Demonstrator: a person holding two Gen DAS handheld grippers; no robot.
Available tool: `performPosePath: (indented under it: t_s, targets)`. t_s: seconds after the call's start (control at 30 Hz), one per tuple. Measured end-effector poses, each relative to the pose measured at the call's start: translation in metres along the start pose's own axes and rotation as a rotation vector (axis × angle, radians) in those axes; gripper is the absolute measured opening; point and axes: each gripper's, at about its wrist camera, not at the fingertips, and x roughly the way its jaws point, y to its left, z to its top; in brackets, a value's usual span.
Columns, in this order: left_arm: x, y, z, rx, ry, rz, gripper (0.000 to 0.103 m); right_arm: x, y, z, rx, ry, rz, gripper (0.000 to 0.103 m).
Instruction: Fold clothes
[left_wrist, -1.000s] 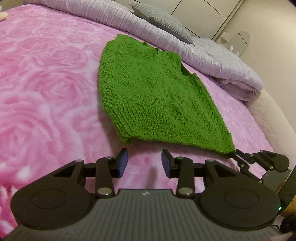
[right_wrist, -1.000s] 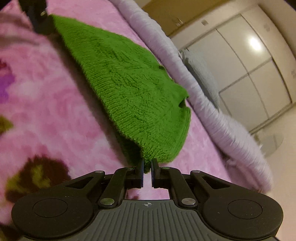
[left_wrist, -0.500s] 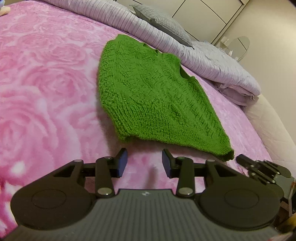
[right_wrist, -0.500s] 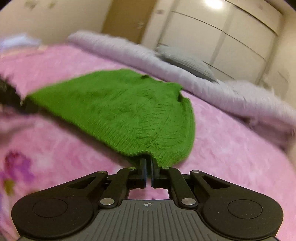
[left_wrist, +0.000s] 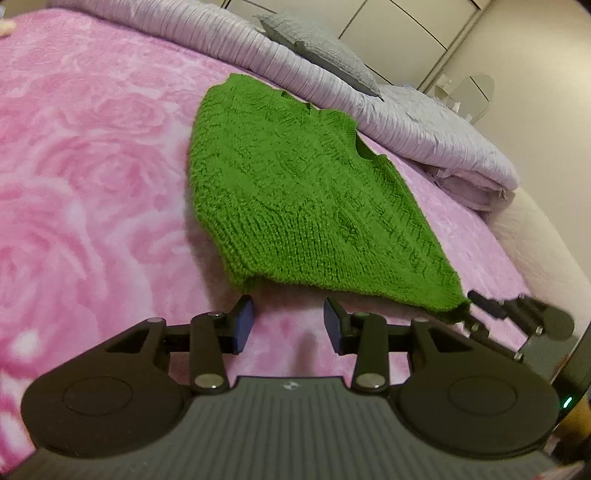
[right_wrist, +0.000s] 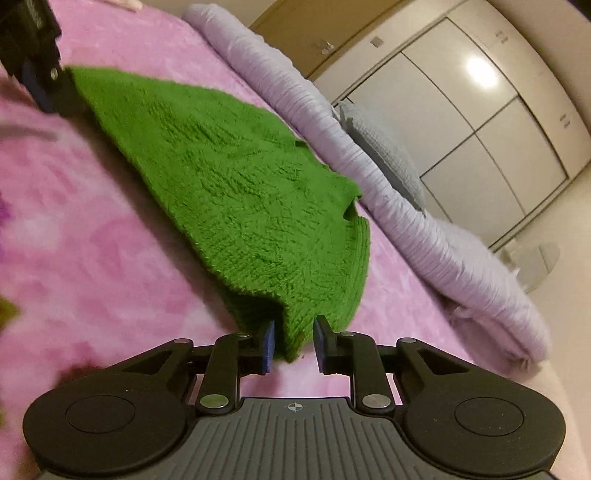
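Sweater (right_wrist: 236, 192) corner between parting right tongs (right_wrist: 293, 345), left-view hidden

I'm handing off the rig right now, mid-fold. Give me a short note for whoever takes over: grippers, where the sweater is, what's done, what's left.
Left gripper: open, empty, just short of the near edge of the green sweater.
Right gripper: jaws have just been opening; the sweater's near corner lies between them, no longer pinched.
Sweater: lying on the pink blanket, already doubled over, with a second layer showing under the near edge. Rolled lilac quilt and grey pillow lie behind it.
Done: at least one fold, corner just set down.
Left: probably back the right gripper off, then another fold and smoothing.
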Motion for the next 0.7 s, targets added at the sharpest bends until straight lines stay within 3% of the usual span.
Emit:
performPosePath:
  t_s: [0.1, 0.2, 0.33, 0.5, 0.53, 0.57, 0.63, 0.7]
  targets:
    - [0.001, -0.004, 0.002, 0.039, -0.024, 0.029, 0.036, 0.001, -0.029, 0.005, 0.202, -0.037, 0.048, 0.003]
    - [0.000, -0.005, 0.004, 0.048, -0.058, 0.056, 0.036, -0.007, -0.071, 0.013, 0.442, -0.073, 0.056, 0.003]
    - [-0.004, -0.001, 0.006, -0.011, -0.109, 0.048, 0.036, -0.002, -0.102, 0.014, 0.658, -0.039, 0.112, 0.003]
    - [0.008, 0.021, 0.017, -0.168, -0.156, 0.027, 0.035, 0.011, -0.111, 0.010, 0.773, 0.027, 0.154, 0.004]
    - [0.011, 0.024, 0.021, -0.179, -0.147, 0.028, 0.031, 0.014, -0.112, 0.010, 0.782, 0.046, 0.160, 0.004]
    - [0.012, 0.024, 0.025, -0.161, -0.135, 0.026, 0.015, 0.017, -0.113, 0.009, 0.790, 0.059, 0.164, 0.004]
    - [0.014, 0.024, 0.033, -0.126, -0.111, 0.022, 0.004, 0.027, -0.113, 0.005, 0.795, 0.090, 0.182, 0.004]
    - [0.001, 0.012, 0.051, 0.025, -0.120, 0.061, 0.002, 0.027, -0.110, 0.008, 0.759, 0.111, 0.176, 0.003]
